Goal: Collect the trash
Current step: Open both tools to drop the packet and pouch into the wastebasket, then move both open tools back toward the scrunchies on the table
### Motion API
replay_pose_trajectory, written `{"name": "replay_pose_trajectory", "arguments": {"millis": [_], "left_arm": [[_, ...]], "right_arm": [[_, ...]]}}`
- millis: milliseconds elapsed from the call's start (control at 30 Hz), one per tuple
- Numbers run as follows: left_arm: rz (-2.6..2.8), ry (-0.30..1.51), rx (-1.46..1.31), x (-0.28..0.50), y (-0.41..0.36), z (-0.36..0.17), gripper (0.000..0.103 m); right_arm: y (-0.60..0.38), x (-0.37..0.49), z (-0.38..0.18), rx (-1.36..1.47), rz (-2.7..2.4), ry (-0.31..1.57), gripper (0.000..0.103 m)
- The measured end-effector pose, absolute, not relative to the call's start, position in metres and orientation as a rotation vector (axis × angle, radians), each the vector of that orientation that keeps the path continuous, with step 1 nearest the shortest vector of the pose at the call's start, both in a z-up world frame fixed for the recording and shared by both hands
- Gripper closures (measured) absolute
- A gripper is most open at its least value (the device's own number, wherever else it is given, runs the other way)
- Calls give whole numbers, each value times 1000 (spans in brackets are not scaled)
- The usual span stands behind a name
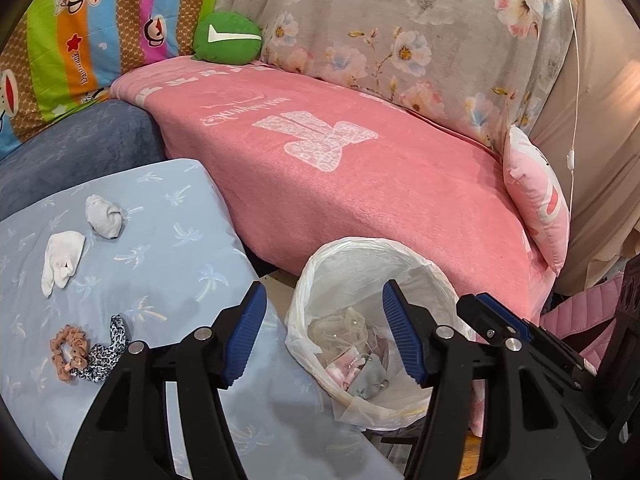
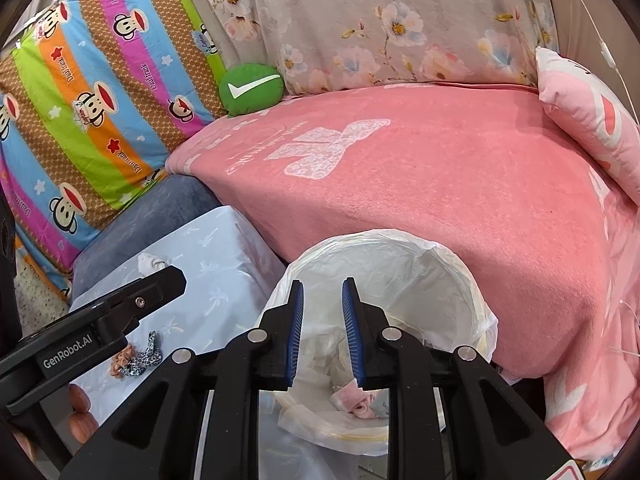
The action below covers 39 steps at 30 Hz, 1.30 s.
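Observation:
Two crumpled white tissues [image 1: 103,216] [image 1: 62,258] lie on the light blue palm-print cloth [image 1: 180,240] at the left. A bin with a white liner [image 1: 360,246] stands between that cloth and the pink blanket. It holds crumpled paper and fabric scraps [image 1: 360,364]. My left gripper [image 1: 323,292] is open over the bin's near left rim, with nothing between its blue pads. My right gripper [image 2: 323,286] hovers above the bin [image 2: 400,236] with a narrow gap between its pads and nothing in it. In the right wrist view one tissue [image 2: 150,262] peeks out behind the left gripper's finger [image 2: 160,284].
A tan scrunchie [image 1: 68,350] and a leopard-print scrunchie [image 1: 108,344] lie on the blue cloth near its front. The pink blanket [image 1: 360,168] covers a sofa behind the bin, with a green cushion [image 1: 228,38] and a pink pillow [image 1: 536,204]. Fingers of a hand [image 2: 80,412] show low left.

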State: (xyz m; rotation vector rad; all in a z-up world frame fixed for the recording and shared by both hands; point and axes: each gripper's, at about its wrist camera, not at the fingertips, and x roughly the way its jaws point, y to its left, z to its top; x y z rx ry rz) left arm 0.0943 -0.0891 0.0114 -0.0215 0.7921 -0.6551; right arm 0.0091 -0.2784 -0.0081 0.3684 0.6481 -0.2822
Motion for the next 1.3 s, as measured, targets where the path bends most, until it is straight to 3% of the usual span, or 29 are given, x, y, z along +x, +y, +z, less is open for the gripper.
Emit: {"name": "replay_pose_trajectory", "arguments": {"millis": [200,933,1033,1167,1300], "left_arm": [[-627,792,-40,99,-73,9,44],[-424,848,-125,123,28,-25,37],[-392,856,-139,126,46,-32,37],[-351,874,-154,131,70,-41,37],[-298,890,-163,137,95,-51,30]], "right_arm": [[-266,14,-7,345,-260,654,76],[-165,48,-34,272,-96,756,75],[-147,54,-38,255,-75,770,69],[-124,62,-43,236,-41,787,68],[-103,72,-51,225,-12,809,68]]}}
